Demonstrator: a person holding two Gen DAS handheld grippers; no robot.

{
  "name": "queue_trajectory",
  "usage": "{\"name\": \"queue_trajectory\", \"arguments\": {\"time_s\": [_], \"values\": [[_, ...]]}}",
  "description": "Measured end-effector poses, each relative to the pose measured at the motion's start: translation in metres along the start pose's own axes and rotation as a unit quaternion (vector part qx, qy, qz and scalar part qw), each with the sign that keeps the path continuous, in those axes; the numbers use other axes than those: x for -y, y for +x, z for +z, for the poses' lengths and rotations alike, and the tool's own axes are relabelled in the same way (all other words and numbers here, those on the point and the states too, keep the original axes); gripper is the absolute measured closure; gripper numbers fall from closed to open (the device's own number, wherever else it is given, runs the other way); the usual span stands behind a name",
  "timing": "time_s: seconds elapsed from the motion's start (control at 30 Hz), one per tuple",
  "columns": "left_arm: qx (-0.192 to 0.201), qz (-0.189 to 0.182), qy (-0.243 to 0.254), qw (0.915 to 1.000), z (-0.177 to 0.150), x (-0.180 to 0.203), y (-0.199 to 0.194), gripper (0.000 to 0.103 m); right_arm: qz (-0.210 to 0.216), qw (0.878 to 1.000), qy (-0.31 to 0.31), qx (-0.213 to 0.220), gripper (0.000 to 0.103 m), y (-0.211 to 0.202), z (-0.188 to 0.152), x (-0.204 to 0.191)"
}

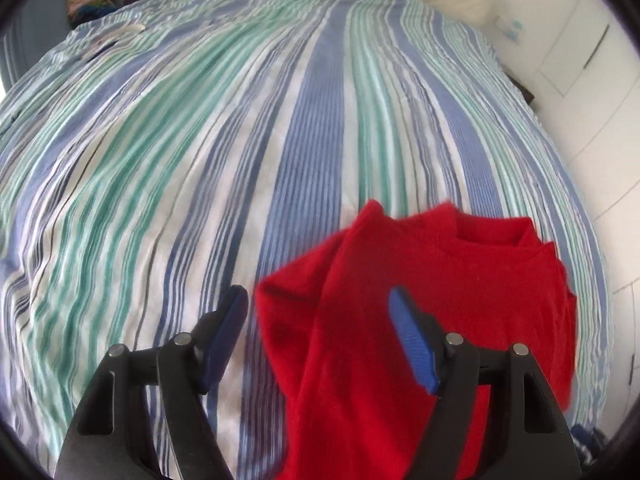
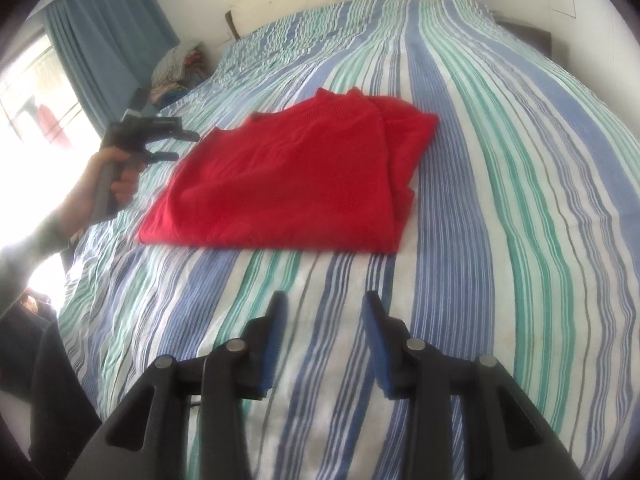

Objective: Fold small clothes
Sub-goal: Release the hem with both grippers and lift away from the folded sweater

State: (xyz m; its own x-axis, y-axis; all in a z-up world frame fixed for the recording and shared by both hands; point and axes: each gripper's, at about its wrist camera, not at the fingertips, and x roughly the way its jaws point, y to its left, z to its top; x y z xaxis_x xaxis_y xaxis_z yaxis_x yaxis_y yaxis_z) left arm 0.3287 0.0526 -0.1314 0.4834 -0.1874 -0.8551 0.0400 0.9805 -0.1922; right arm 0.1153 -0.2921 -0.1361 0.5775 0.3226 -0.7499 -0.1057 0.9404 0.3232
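At the far left of the right wrist view, a bright window [image 2: 36, 92] and a blue-grey curtain [image 2: 108, 36] are seen, and in front of them the person's hand [image 2: 114, 178] is wrapped round the handle of the left gripper [image 2: 188, 146], whose black fingers are held wide apart with nothing between them, just beside the left edge of the garment. In the left wrist view the same jaws are seen spread, one blue pad [image 1: 226, 332] over the bedspread and the other over the red cloth, neither pressing on it. The red knitted jumper [image 2: 288, 176] lies in the middle of the bed on the blue, green and white striped bedspread [image 2: 500, 184]. It is already folded into a rough rectangle, with layers stacked along its right side and the neckline at the far end; the surface is mostly flat, with a few soft creases. The fold in hand is judged largely made, with the cloth released. A further fold or a smoothing pass is judged to be next, which calls for an edge to be pinched cleanly without the stacked layers being dragged. Nearest and to the right, the right gripper [image 2: 326, 338] hovers over bare bedspread short of the jumper's near hem, its fingers narrowly parted and empty.
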Motion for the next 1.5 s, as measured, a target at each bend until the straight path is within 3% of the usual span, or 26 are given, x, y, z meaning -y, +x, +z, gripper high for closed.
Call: {"name": "queue_trajectory", "arguments": {"time_s": [0.23, 0.37, 0.53, 0.67, 0.77, 0.9, 1.03, 1.5], "values": [[-0.013, -0.018, 0.025, 0.9994, -0.095, 0.012, -0.042, 0.026, 0.021, 0.999, -0.038, 0.029, 0.064, 0.037, 0.052, -0.023], [-0.005, -0.006, 0.033, 0.9994, -0.144, 0.014, -0.063, 0.024, -0.026, 0.998, -0.014, -0.053, 0.065, 0.080, 0.037, -0.004], [-0.004, -0.015, 0.032, 0.9993, -0.182, 0.025, -0.070, 0.021, -0.041, 0.999, -0.006, -0.029, 0.065, 0.039, 0.010, -0.002], [-0.002, 0.007, 0.045, 0.9990, -0.197, 0.041, -0.067, 0.020, -0.053, 0.998, -0.013, -0.003, 0.059, 0.007, -0.014, -0.009], [0.015, 0.038, 0.053, 0.9978, -0.204, 0.048, -0.066, 0.014, -0.065, 0.998, -0.015, 0.010, 0.057, -0.008, -0.034, -0.015], [0.016, 0.075, 0.063, 0.9951, -0.214, 0.047, -0.051, 0.009, -0.094, 0.995, -0.018, 0.031, 0.040, -0.015, -0.059, -0.019], [0.029, 0.085, 0.065, 0.9938, -0.223, 0.044, -0.048, 0.004, -0.111, 0.994, -0.006, 0.014, 0.039, 0.002, -0.076, -0.011], [0.045, 0.080, 0.070, 0.9933, -0.238, 0.043, -0.043, 0.001, -0.102, 0.993, -0.017, 0.057, 0.029, 0.012, -0.092, -0.011]]}}
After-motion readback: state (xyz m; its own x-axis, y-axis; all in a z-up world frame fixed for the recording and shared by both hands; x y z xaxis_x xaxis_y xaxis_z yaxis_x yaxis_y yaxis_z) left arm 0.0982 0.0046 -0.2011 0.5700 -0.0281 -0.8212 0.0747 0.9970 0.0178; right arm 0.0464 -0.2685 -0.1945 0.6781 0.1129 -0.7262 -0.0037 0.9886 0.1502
